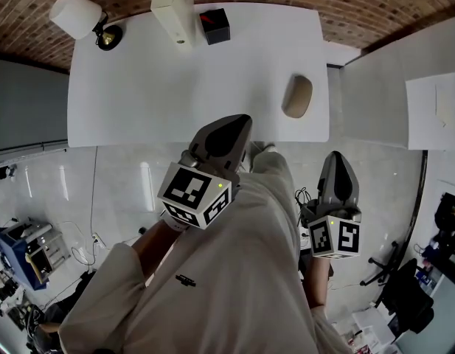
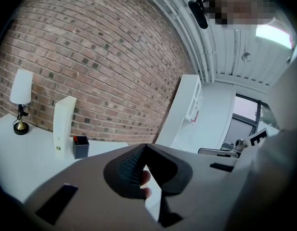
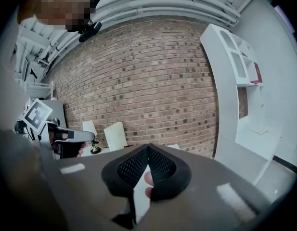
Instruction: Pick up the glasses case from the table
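Note:
The glasses case [image 1: 297, 96], a tan oval pouch, lies near the front right corner of the white table [image 1: 139, 102]. My left gripper [image 1: 240, 124] has its tip just over the table's front edge, to the left of the case and nearer to me. Its jaws are shut with nothing between them [image 2: 144, 147]. My right gripper [image 1: 336, 159] hangs over the floor short of the table, nearer than the case and to its right, also shut and empty [image 3: 148, 148]. Neither gripper view shows the case; the gripper bodies hide the table close by.
At the table's far edge stand a white lamp [image 1: 76, 15], an upright white box [image 1: 173, 9] and a small black box [image 1: 214, 26]. A second white table with a sheet of paper [image 1: 433, 109] adjoins on the right. A white shelf unit [image 3: 235, 81] stands against the brick wall.

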Demonstrator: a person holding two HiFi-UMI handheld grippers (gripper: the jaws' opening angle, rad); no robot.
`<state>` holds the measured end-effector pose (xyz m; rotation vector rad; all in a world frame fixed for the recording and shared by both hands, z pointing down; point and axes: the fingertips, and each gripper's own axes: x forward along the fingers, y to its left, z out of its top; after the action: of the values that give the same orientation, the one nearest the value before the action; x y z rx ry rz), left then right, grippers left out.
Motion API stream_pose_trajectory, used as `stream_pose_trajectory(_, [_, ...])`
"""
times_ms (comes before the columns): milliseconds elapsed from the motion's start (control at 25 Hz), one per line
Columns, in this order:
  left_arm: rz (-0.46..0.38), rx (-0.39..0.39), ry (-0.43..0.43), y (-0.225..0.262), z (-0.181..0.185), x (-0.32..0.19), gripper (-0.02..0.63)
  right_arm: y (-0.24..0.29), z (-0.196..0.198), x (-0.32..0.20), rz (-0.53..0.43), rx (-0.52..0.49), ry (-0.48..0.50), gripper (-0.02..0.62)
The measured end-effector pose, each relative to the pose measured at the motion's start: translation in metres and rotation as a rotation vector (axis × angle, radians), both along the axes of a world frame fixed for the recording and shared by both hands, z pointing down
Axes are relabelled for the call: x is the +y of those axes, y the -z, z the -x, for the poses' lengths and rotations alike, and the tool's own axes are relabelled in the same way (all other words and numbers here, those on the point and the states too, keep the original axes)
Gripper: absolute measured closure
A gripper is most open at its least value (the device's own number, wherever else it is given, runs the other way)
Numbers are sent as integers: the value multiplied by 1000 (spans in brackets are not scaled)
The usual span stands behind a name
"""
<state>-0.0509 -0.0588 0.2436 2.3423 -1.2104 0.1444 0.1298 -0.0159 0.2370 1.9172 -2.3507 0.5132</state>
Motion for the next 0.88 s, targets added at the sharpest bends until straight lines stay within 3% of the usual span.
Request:
stream_pose_trajectory(200, [12,19,19,-6,0,-8,598,-2,10,-12,22,49,46,584])
stream_pose_trajectory(360, [13,13,31,-7,-5,-17,598,0,13,-26,6,-2,64,584])
stream_pose_trajectory(520, [17,-1,52,-9,-9,-21,598,-12,0,-33,26,42,72,584])
stream_pose_trajectory(880, [50,-51,56,-21,-25,-27,598,-43,-17,-52,64,42,94,584])
